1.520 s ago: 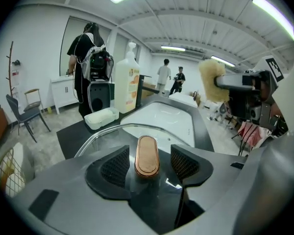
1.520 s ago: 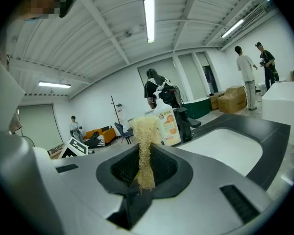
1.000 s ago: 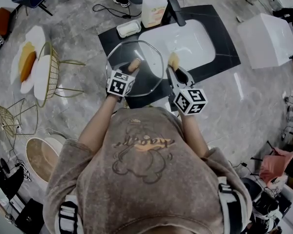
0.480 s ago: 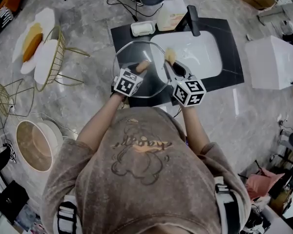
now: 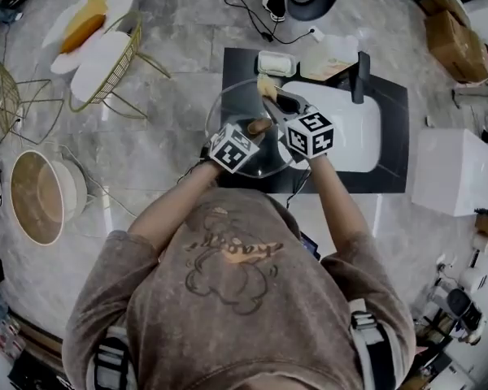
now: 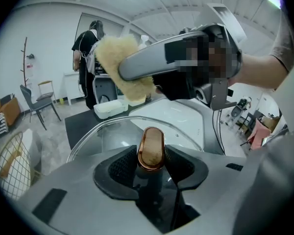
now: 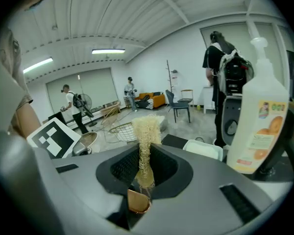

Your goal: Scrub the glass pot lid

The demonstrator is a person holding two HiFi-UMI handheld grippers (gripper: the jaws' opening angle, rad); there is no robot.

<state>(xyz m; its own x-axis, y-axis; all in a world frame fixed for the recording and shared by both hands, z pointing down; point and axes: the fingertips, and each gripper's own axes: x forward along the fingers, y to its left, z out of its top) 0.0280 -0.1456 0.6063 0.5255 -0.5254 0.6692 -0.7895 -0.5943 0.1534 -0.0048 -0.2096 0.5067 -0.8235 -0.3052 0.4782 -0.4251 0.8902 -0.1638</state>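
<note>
The glass pot lid (image 5: pixel 237 112) hangs tilted over the black counter, left of the white sink (image 5: pixel 346 128). My left gripper (image 5: pixel 256 127) is shut on its copper knob (image 6: pixel 151 148), which sits squeezed between the two dark pads, with the lid's rim (image 6: pixel 95 133) curving beyond. My right gripper (image 5: pixel 273 97) is shut on a yellow fibrous scrubber (image 5: pixel 266 86), which lies against the lid's far edge. In the right gripper view the scrubber (image 7: pixel 146 131) stands up pinched flat between the jaws, with the knob (image 7: pixel 138 202) just below. From the left gripper view the scrubber (image 6: pixel 121 65) hovers above the lid.
A detergent bottle (image 5: pixel 325 65), a black faucet (image 5: pixel 360 75) and a white soap dish (image 5: pixel 275 62) line the counter's far side. A white box (image 5: pixel 451 173) stands to the right. Gold wire baskets (image 5: pixel 114 59) and a round bowl (image 5: pixel 37 197) are on the floor at left. People stand in the background.
The scrubber in my right gripper has slid left along the lid's far side, from its right rim to its top edge. The left gripper keeps hold of the knob. The head view has shifted.
</note>
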